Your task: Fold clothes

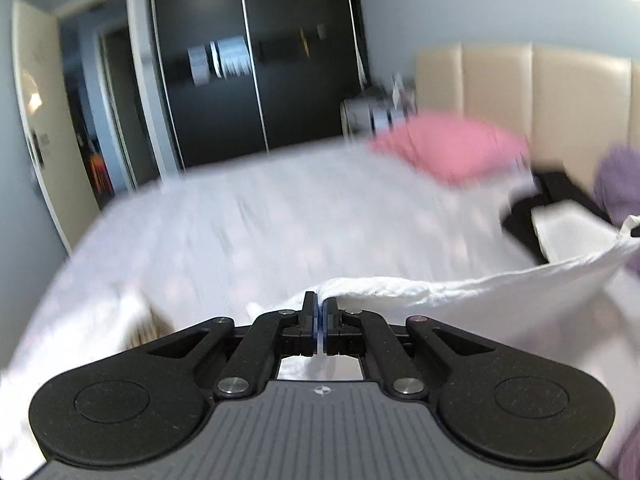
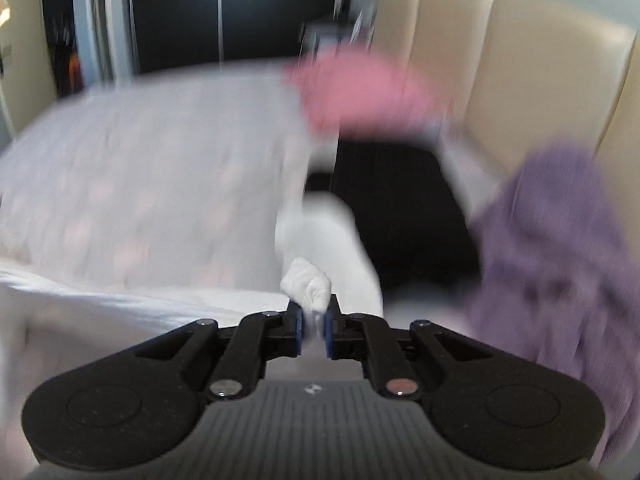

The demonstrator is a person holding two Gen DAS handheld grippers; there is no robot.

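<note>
A wide bed [image 1: 248,216] with pale, faintly patterned bedding fills the near ground in both wrist views, most of its surface bare and free; its far edge drops off before a dark sliding wardrobe [image 1: 256,60]. To the right the room closes in: a purple garment [image 2: 560,248] lies heaped near the right gripper [image 2: 313,322], a black garment [image 2: 400,208] beyond it, then a pink pillow [image 1: 452,150] against the cream padded headboard [image 1: 540,96].

The left gripper [image 1: 320,312] has its jaws pressed together on the edge of a white garment [image 1: 460,286], which stretches taut to the right. The right gripper pinches a bunched corner of the same white cloth, jaws slightly parted around it.
</note>
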